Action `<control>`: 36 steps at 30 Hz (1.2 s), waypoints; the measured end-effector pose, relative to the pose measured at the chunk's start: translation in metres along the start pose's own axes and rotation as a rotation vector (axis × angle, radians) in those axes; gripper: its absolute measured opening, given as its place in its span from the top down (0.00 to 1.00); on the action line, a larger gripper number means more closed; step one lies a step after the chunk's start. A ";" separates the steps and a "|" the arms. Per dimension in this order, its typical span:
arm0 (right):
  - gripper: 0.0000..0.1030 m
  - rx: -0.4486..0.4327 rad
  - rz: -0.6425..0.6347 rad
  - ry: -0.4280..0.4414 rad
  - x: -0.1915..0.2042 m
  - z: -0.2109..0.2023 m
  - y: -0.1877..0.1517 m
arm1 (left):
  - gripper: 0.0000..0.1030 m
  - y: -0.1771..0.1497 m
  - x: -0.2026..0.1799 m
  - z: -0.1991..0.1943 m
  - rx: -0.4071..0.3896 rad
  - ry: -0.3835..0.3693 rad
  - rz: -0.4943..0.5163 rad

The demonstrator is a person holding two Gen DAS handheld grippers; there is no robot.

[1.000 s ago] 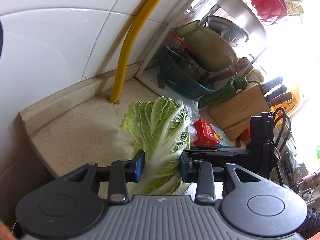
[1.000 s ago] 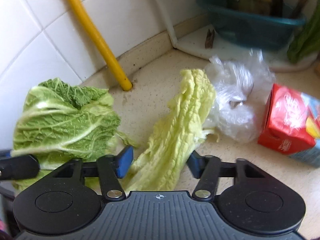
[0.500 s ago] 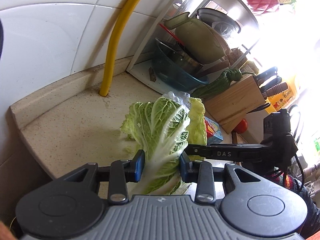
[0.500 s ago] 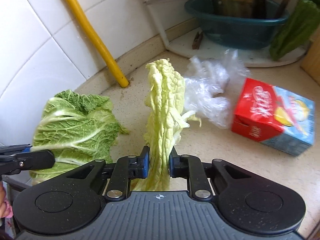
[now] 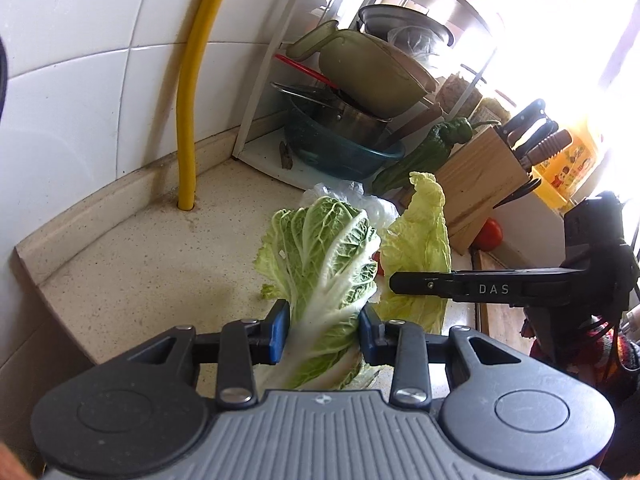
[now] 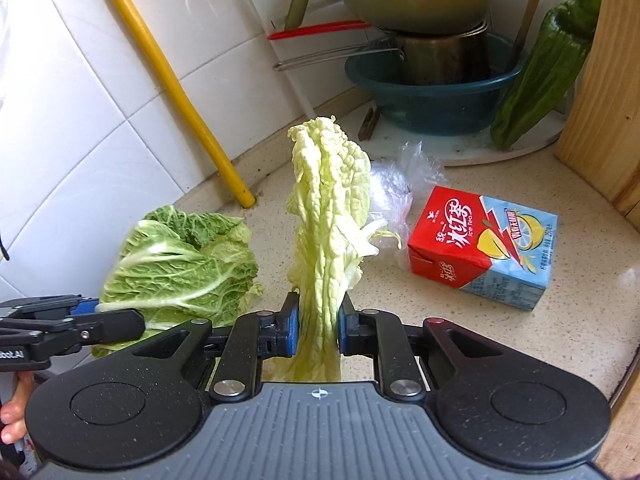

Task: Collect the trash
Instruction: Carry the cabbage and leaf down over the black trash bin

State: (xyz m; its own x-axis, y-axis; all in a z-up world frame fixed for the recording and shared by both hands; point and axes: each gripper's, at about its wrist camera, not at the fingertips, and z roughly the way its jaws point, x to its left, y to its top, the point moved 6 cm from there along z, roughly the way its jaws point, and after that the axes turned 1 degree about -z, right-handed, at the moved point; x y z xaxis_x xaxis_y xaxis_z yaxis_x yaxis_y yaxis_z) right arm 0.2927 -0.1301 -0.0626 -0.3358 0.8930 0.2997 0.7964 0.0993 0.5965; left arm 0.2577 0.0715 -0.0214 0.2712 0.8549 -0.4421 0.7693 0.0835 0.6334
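Right wrist view is showing me the right gripper (image 6: 318, 330) pinching a pale yellow cabbage leaf (image 6: 328, 216) near its stalk end, the leaf standing up clear of the counter (image 6: 500, 332). In the left wrist view my left gripper (image 5: 323, 332) is clamping a greener cabbage leaf (image 5: 324, 256) by its white rib in the same way, also off the counter. So both hands are full and I am carrying two scraps at once.

I am worrying mostly about the hold on the yellow leaf: the pads are squeezing soft, wet-looking tissue, and I judge a quick swing could tear it or let it slide out. The green leaf is broad and floppy, so its loose upper part could snag the other gripper, since the two leaves are hanging just beside each other.

The plastic wrap (image 6: 396, 192) and the red-and-blue drink carton (image 6: 484, 246) are lying on the counter behind the yellow leaf, not yet collected. I am seeing no bin in either view, so I am moving blind toward it and could drop scraps short.
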 end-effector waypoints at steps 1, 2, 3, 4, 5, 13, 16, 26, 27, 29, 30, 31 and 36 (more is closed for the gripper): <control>0.77 -0.002 -0.003 0.004 0.000 -0.001 -0.001 | 0.68 -0.001 -0.003 0.000 0.002 0.002 0.003; 0.77 -0.003 -0.009 0.006 0.001 -0.003 -0.001 | 0.68 -0.002 -0.006 0.000 0.002 0.005 0.006; 0.77 -0.003 -0.015 0.008 0.003 -0.004 -0.002 | 0.68 -0.003 -0.009 0.001 0.003 0.008 0.011; 0.77 -0.003 -0.018 0.012 0.003 -0.005 -0.003 | 0.68 -0.004 -0.012 0.001 0.006 0.012 0.016; 0.77 -0.002 -0.021 0.017 0.003 -0.006 -0.004 | 0.68 -0.005 -0.015 0.002 0.008 0.015 0.021; 0.77 -0.018 -0.025 0.031 -0.002 -0.021 -0.013 | 0.68 -0.012 -0.042 0.013 0.027 0.022 0.061; 0.77 -0.025 -0.025 0.038 -0.004 -0.026 -0.015 | 0.68 -0.013 -0.051 0.018 0.034 0.037 0.076; 0.77 -0.033 -0.016 0.040 -0.016 -0.035 -0.022 | 0.68 -0.018 -0.070 0.023 0.033 0.075 0.101; 0.77 -0.035 -0.014 0.043 -0.017 -0.037 -0.022 | 0.68 -0.019 -0.071 0.022 0.032 0.076 0.102; 0.77 -0.037 -0.017 0.046 -0.017 -0.039 -0.022 | 0.68 -0.020 -0.076 0.021 0.028 0.077 0.106; 0.77 -0.038 -0.018 0.047 -0.017 -0.039 -0.022 | 0.68 -0.020 -0.078 0.021 0.026 0.078 0.110; 0.77 -0.038 -0.018 0.051 -0.017 -0.040 -0.022 | 0.68 -0.020 -0.081 0.020 0.025 0.081 0.115; 0.77 -0.033 -0.023 0.044 -0.019 -0.038 -0.026 | 0.68 -0.024 -0.087 0.017 0.022 0.099 0.128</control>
State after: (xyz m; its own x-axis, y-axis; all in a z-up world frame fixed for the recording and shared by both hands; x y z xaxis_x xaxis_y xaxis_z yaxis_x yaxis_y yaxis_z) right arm 0.2593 -0.1665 -0.0555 -0.3757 0.8706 0.3177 0.7717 0.1041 0.6274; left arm 0.2257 -0.0139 -0.0089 0.3104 0.9044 -0.2929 0.7447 -0.0399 0.6662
